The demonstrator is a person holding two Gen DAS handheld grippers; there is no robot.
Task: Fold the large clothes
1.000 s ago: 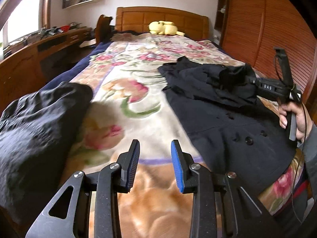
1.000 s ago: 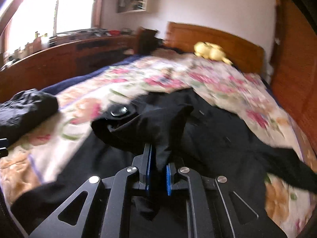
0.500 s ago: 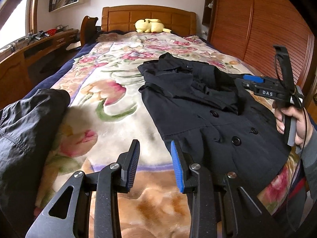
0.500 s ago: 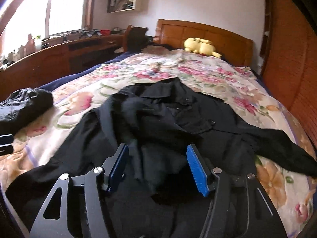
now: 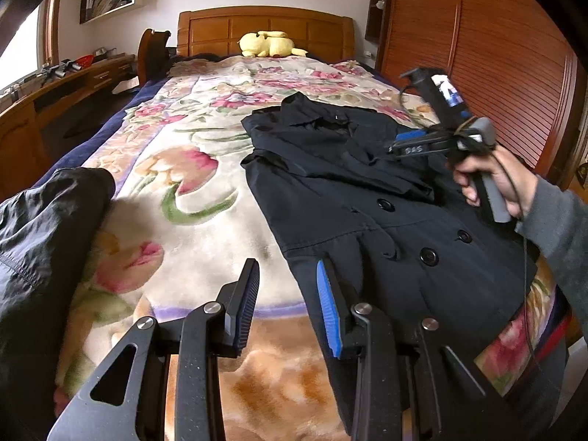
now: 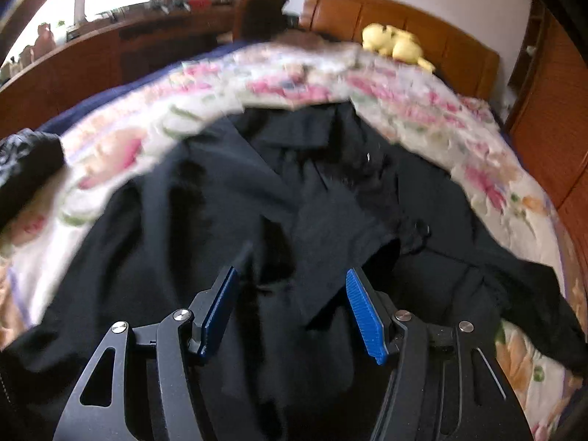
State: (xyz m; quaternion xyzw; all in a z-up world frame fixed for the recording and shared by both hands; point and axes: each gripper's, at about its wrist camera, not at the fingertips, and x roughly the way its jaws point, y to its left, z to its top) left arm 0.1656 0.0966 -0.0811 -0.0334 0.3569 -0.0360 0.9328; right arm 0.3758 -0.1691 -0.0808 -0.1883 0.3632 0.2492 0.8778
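The black coat (image 5: pixel 367 198) lies face-up on the flowered blanket (image 5: pixel 191 169), collar toward twelve o'clock. The right gripper (image 6: pixel 292 308) hovers over it, fingers spread, grasping nothing. The left gripper (image 5: pixel 286 301) is also parted and empty at the hem's nine o'clock edge. One sleeve trails toward four o'clock; folding over it could bunch the cloth.

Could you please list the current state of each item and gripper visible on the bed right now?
Black coat: spread flat on the blanket, buttoned front up, one sleeve folded across the chest.
Second dark garment: bunched in a heap at the bed's left edge.
Left gripper: open, empty, above the coat's hem edge.
Right gripper: open, empty, above the coat.
Yellow plush toy: lying by the headboard.
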